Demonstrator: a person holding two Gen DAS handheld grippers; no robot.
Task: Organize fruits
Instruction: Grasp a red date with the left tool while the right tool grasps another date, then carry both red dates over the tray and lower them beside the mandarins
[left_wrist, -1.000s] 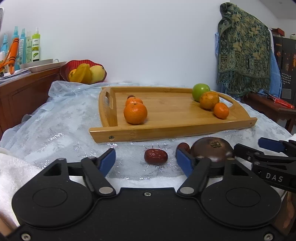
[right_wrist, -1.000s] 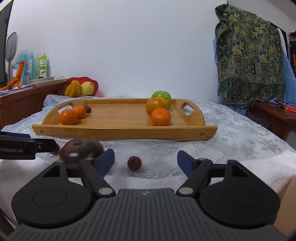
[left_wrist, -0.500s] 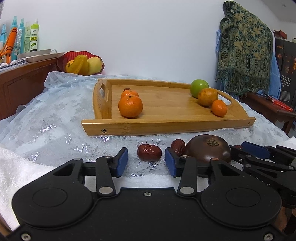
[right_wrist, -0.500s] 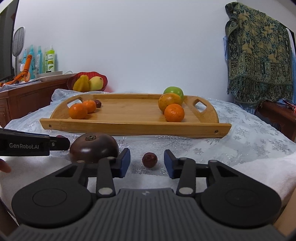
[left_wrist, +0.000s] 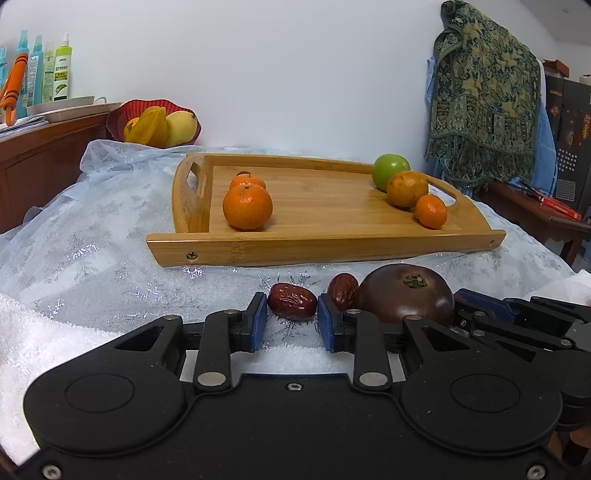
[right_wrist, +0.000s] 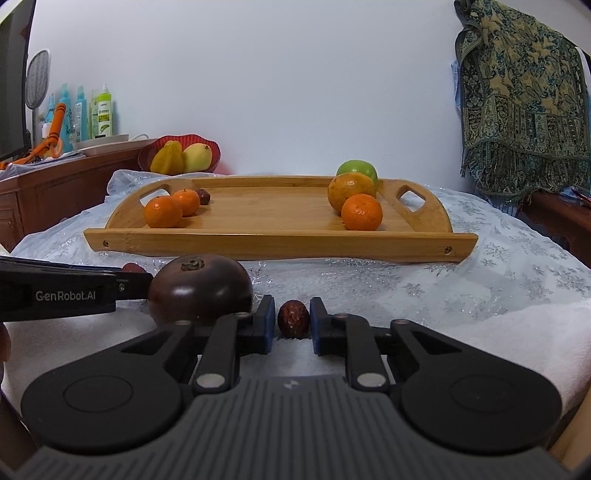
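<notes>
My left gripper (left_wrist: 291, 312) is closing, its blue pads touching both ends of a wrinkled red date (left_wrist: 291, 305) on the white cloth. Just to its right lie a second date (left_wrist: 342, 291) and a dark purple round fruit (left_wrist: 404, 299). My right gripper (right_wrist: 292, 319) is shut on another red date (right_wrist: 293, 318), with the dark fruit (right_wrist: 199, 291) just to its left. Beyond stands the wooden tray (right_wrist: 277, 243) with two mandarins (right_wrist: 162, 211) at its left end. At its right end are a green apple (right_wrist: 356, 170), an orange and a mandarin.
A red bowl (left_wrist: 153, 122) of yellow fruit sits behind the tray, beside a wooden sideboard (left_wrist: 40, 147) with bottles. A patterned cloth (left_wrist: 484, 92) hangs at the right over a low table. A white towel (left_wrist: 74, 332) lies along the near table edge. A small dark date (right_wrist: 203, 195) rests on the tray.
Both grippers' jaws have narrowed from wide apart until the pads meet a red date each. Both hands stayed nearly in place.
</notes>
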